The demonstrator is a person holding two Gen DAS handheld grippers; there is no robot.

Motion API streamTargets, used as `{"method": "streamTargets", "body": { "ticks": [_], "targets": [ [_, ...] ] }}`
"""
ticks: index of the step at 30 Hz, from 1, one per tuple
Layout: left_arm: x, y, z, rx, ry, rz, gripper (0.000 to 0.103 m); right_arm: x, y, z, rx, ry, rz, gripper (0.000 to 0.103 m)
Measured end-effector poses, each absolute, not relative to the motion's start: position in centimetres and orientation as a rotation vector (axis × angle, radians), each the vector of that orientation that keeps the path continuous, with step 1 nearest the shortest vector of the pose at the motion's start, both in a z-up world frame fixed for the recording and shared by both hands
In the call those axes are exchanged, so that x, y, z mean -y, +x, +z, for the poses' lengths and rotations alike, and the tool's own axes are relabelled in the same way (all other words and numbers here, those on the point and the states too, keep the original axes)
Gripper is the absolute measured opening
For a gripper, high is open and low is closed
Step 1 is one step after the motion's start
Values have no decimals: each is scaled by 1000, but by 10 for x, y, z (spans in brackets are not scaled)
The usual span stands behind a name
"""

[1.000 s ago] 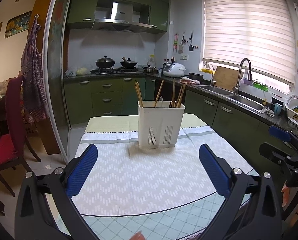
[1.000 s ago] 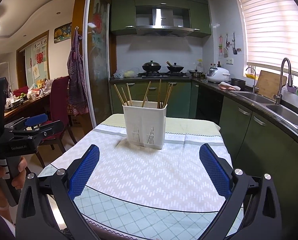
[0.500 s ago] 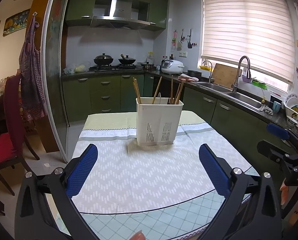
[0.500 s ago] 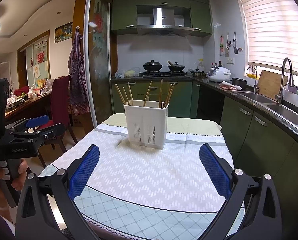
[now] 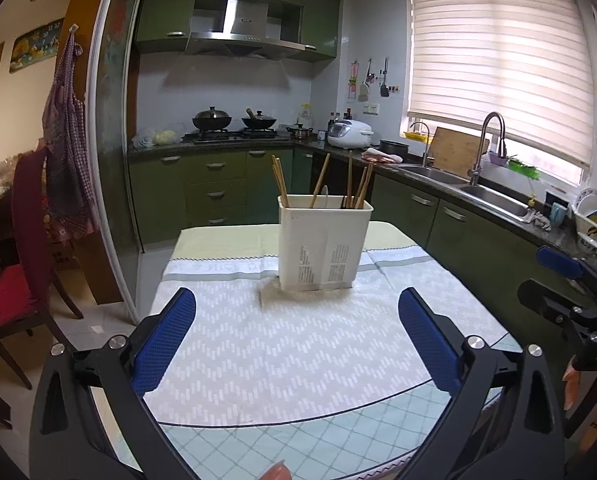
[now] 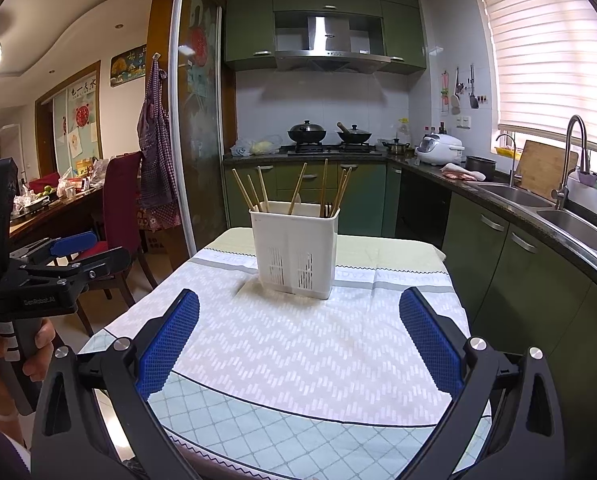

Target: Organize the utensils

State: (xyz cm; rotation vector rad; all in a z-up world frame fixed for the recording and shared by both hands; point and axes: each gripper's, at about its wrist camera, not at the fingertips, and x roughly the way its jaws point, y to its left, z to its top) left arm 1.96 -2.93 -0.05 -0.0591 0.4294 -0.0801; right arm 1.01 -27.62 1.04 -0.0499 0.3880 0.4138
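White utensil holder [image 5: 324, 244] stands upright mid-counter [image 5: 258, 344], chopsticks [image 6: 298, 188] upright inside, dead ahead of both left tongs [image 5: 296, 340] and right tongs [image 6: 298, 340]; both spread wide, empty, neither clearly nearer.

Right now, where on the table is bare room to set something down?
The white patterned cloth between the utensil holder and both open grippers, left gripper and right gripper, is bare, as are strips to either side of the holder. Behind it, the yellowish strip is free. Crowded only inside the holder, full of chopsticks.
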Motion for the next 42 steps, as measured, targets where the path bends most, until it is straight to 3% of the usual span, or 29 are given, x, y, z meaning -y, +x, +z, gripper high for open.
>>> {"method": "streamTargets", "body": {
  "ticks": [42],
  "targets": [
    [16, 61, -36, -517, -55, -2, 97, 270, 49, -10, -467, -41, 413, 99]
  ]
}}
